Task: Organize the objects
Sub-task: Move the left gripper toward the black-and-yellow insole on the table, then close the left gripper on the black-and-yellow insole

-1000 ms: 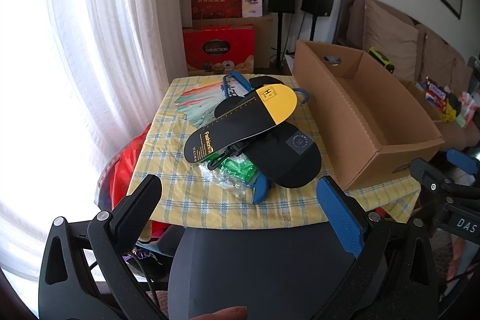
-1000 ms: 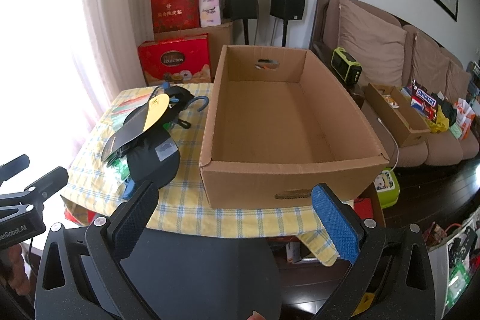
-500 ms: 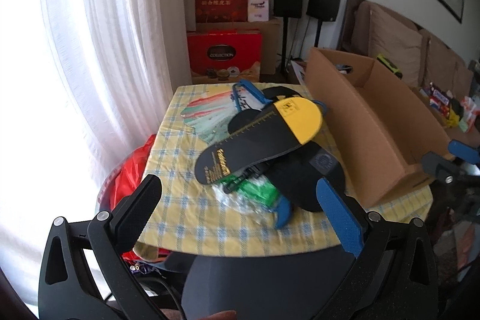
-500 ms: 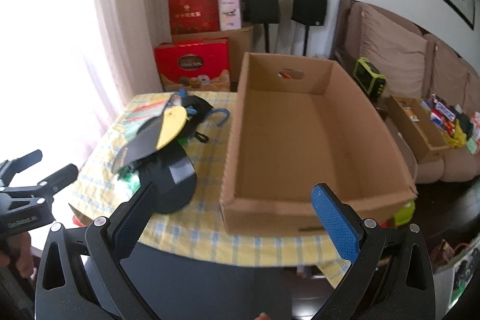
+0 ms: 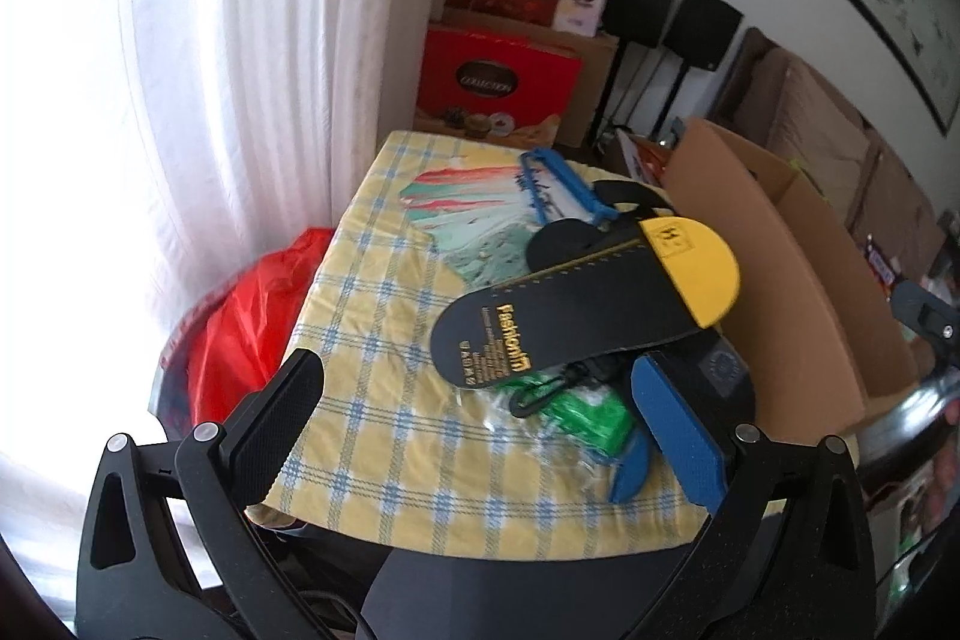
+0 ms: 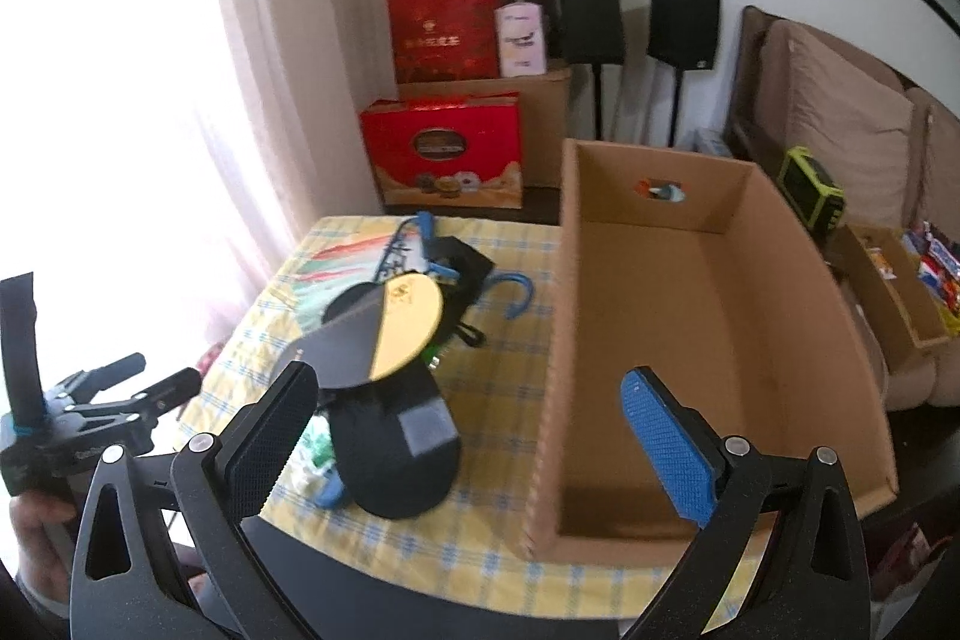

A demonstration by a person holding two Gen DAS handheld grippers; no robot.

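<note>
Left gripper (image 5: 480, 412): jaws spread wide, holding nothing; it hovered over the near edge of the bench, one finger black, the other faced with a blue pad.
Right gripper (image 6: 480, 430): jaws likewise spread and empty, raised over the gap between the pile and the cardboard box.
Bench (image 5: 384, 340): covered by a yellow cloth checked in blue and white.
Insole (image 5: 576, 310): black with a yellow heel, lying topmost on the pile at the middle of the bench; gold lettering read "Fashion…", the ending and the small print below it illegible.
Second insole (image 6: 396, 448): black, bearing a grey square patch, beneath the first and reaching toward the near edge.
Green packet (image 5: 576, 412): in clear wrap, partly under the insoles.
Printed sheet (image 5: 474, 208): red and green streaks, flat on the cloth behind the pile.
Cardboard box (image 6: 708, 340): open and empty, on the bench just right of the pile.
Red gift box (image 5: 498, 82): on the floor behind, marked "COLLECTION".
</note>
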